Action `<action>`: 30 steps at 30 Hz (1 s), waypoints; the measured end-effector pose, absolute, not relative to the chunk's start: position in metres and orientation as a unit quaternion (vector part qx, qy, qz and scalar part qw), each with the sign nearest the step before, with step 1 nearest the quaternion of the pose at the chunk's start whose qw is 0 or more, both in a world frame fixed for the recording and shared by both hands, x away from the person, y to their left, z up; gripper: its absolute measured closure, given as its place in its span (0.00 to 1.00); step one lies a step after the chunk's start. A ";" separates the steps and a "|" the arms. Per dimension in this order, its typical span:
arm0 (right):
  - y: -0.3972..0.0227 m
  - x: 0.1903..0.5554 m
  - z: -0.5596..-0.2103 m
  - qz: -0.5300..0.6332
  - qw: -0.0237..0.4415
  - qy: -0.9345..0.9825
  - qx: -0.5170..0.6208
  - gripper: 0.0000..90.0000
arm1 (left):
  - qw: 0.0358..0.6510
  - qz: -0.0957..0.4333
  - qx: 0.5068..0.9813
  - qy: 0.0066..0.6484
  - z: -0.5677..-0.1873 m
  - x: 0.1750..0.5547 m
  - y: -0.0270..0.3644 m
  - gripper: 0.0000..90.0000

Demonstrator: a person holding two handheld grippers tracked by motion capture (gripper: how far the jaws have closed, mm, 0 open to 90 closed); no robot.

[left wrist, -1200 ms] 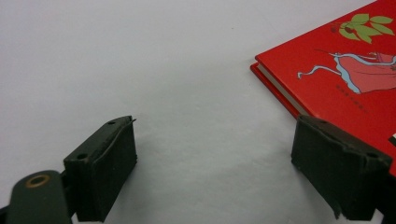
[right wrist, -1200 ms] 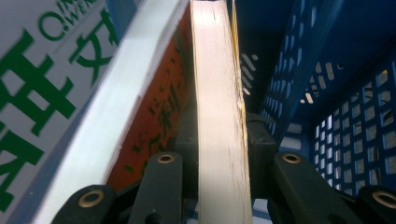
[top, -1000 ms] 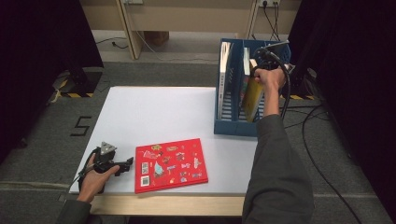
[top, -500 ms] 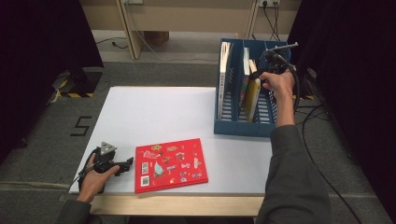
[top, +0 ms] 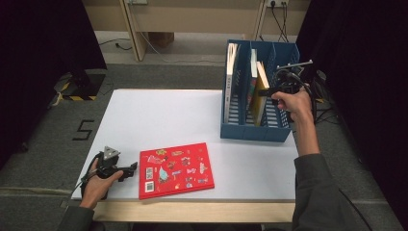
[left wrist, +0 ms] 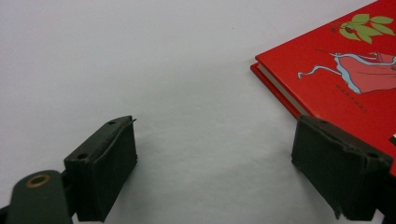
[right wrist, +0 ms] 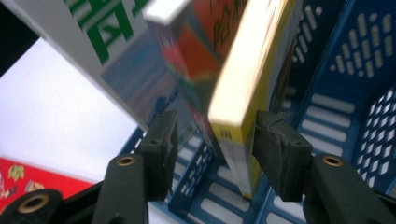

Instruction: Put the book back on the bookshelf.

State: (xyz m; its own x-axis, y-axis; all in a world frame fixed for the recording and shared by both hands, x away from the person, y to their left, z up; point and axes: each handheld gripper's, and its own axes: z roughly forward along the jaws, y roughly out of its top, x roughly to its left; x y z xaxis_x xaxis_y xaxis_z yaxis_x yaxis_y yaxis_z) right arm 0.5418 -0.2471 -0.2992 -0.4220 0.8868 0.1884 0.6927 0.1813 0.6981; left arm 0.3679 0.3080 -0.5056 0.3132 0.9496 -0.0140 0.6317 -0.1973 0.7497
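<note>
Books stood in a blue rack [top: 255, 130] at the table's [top: 159, 115] far right: a white one [top: 231, 72] in the left slot, and a yellow one [top: 260, 94] leaning against another in the middle slot. The right gripper [top: 267, 92] was held level at the yellow book's [right wrist: 243, 98] edge. Its jaws had just been opening and stood part open, one on each side of that book; the right pad [right wrist: 275, 154] sat just beside the cover, and no squeeze showed. The left gripper [top: 131, 168] rested on the table near the front edge, its jaws wide with nothing between them. A red book [top: 175, 169] lay flat just beside it, its corner [left wrist: 327, 79] next to the right jaw.
</note>
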 end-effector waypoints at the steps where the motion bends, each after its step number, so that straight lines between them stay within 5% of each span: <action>1: -0.248 0.541 -0.304 0.369 0.130 0.758 0.521 0.58 | 0.337 0.236 0.737 0.536 -0.506 0.368 0.308 0.14; 12: -0.256 0.539 -0.338 0.359 0.121 0.760 0.529 0.61 | 0.337 0.236 0.737 0.536 -0.506 0.368 0.308 0.14; 22: -0.254 0.543 -0.361 0.354 0.124 0.762 0.528 0.78 | 0.337 0.236 0.737 0.536 -0.506 0.368 0.308 0.14; 30: -0.250 0.553 -0.369 0.369 0.123 0.745 0.542 0.78 | 0.337 0.236 0.737 0.537 -0.506 0.368 0.308 0.14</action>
State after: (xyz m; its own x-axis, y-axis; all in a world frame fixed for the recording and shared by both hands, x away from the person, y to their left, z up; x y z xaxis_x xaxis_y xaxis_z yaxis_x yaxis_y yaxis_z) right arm 0.5530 -0.2501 -0.3692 -0.3817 0.8986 0.2164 0.7165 0.1398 0.6834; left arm 0.3679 0.3080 -0.5057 0.3129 0.9497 -0.0140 0.6312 -0.1969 0.7502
